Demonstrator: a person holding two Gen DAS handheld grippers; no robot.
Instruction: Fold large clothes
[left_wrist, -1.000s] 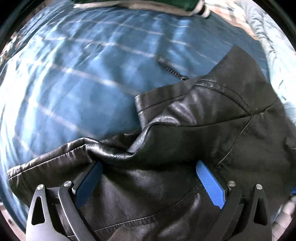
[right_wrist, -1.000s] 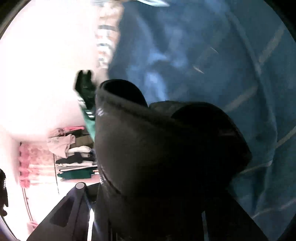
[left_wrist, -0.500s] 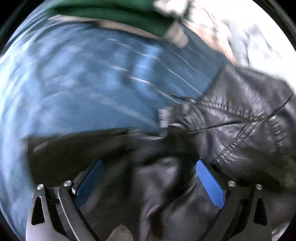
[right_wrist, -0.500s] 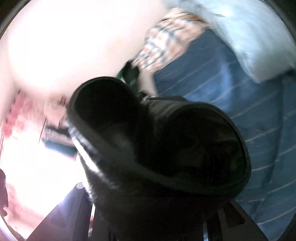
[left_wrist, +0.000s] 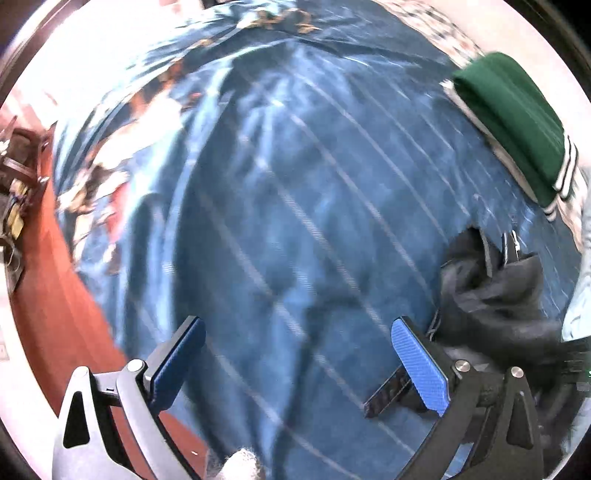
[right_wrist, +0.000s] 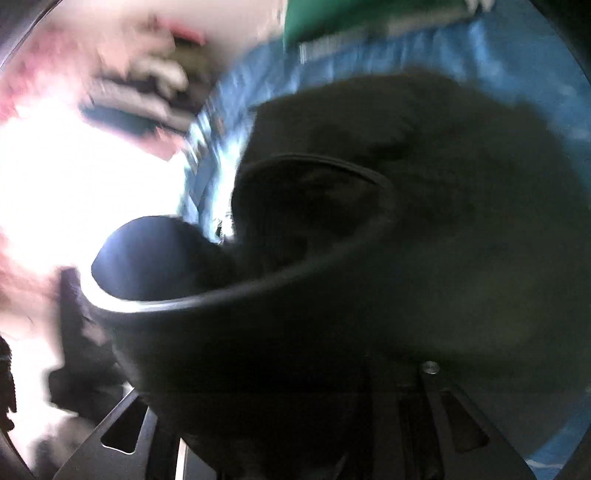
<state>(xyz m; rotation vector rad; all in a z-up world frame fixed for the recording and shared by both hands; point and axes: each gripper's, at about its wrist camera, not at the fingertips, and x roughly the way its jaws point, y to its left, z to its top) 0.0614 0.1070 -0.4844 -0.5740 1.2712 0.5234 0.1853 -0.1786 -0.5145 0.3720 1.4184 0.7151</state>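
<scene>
The black leather jacket (left_wrist: 495, 295) is bunched at the right edge of the left wrist view, on the blue striped bedspread (left_wrist: 295, 221). My left gripper (left_wrist: 299, 354) is open and empty above the bedspread, its blue pads (left_wrist: 421, 365) wide apart, the jacket just right of the right pad. In the right wrist view the jacket (right_wrist: 369, 277) fills the frame and drapes over my right gripper (right_wrist: 295, 424). Its fingertips are hidden under the leather, which hangs lifted from them.
A folded green garment with white stripes (left_wrist: 517, 122) lies at the far right of the bed, and shows at the top of the right wrist view (right_wrist: 351, 14). The bed's edge and red-brown floor (left_wrist: 55, 295) are at left. Stacked clothes (right_wrist: 147, 92) sit beyond.
My left gripper has let go of the jacket and swung left over bare bedspread. The right gripper has turned with the jacket still draped on it.
</scene>
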